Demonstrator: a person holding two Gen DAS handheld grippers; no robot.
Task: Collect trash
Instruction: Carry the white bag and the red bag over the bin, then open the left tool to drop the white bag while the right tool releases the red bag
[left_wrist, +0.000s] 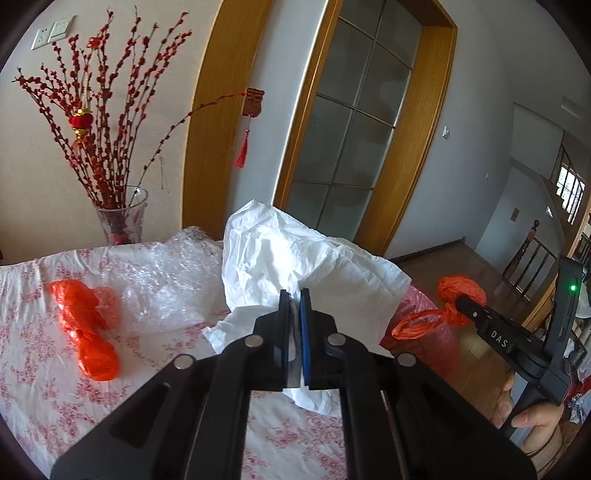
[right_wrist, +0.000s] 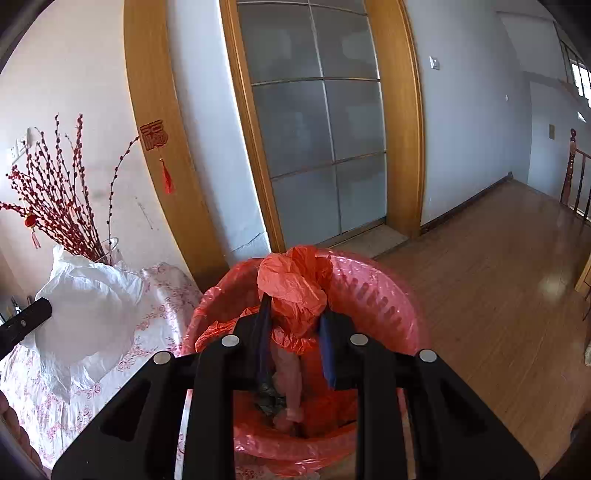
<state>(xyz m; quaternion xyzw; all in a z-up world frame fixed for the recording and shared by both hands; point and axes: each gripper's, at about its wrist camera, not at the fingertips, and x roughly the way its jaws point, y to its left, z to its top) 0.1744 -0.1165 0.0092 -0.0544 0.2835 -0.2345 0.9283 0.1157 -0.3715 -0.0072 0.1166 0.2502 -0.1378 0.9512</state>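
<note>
My left gripper (left_wrist: 294, 295) is shut on a crumpled white plastic bag (left_wrist: 295, 254) and holds it above the floral tablecloth (left_wrist: 44, 384); the bag also shows in the right wrist view (right_wrist: 88, 306). My right gripper (right_wrist: 295, 310) is shut on a crumpled orange plastic bag (right_wrist: 295, 280) and holds it over the pink bin (right_wrist: 373, 291) lined with a red bag. The same bag (left_wrist: 461, 291) and gripper (left_wrist: 458, 303) show at the right of the left wrist view. Another orange bag (left_wrist: 85, 328) and bubble wrap (left_wrist: 173, 280) lie on the table.
A glass vase (left_wrist: 122, 221) of red branches stands at the table's back edge by the wall. A wood-framed frosted glass door (right_wrist: 317, 122) is behind the bin. Wooden floor (right_wrist: 498, 277) stretches right toward a stair railing (right_wrist: 576, 181).
</note>
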